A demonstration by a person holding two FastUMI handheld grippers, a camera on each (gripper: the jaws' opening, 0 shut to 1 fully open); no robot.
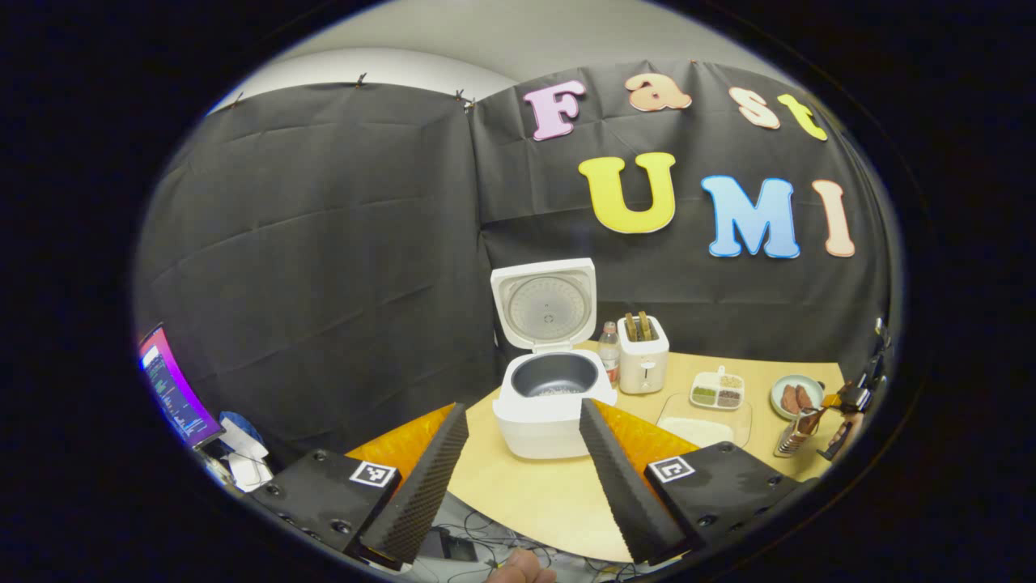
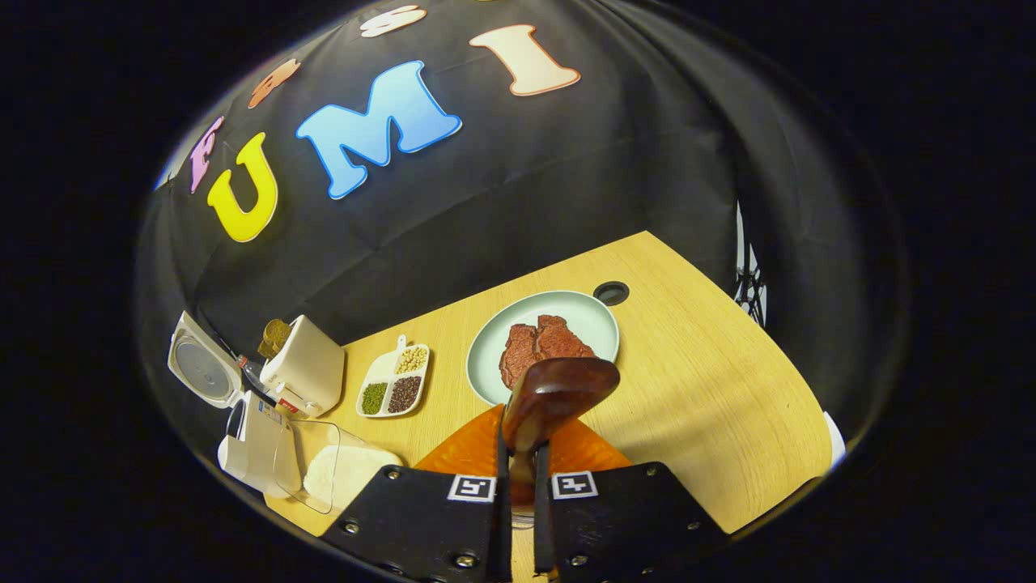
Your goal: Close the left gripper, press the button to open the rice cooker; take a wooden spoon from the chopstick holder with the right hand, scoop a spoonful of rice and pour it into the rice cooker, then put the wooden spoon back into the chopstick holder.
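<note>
The white rice cooker (image 1: 541, 425) stands open on the wooden table, lid (image 1: 544, 306) upright, with a few grains in its dark pot (image 1: 555, 376). My left gripper (image 1: 522, 410) hovers in front of it, fingers spread wide and empty. My right gripper (image 2: 520, 441) is shut on the handle of the wooden spoon (image 2: 558, 387), whose brown bowl points forward over the plate of meat (image 2: 595, 320). In the left gripper view, the right gripper (image 1: 846, 409) sits at the table's far right, just above the metal chopstick holder (image 1: 795, 435). A clear container of rice (image 1: 702, 421) lies right of the cooker.
Behind the rice container are a white toaster (image 1: 643, 358) with bread, a small bottle (image 1: 609, 352) and a divided dish of grains (image 1: 717, 390). A cable hole (image 2: 611, 291) sits beyond the plate. A monitor (image 1: 171, 387) and cables lie off the table's left edge.
</note>
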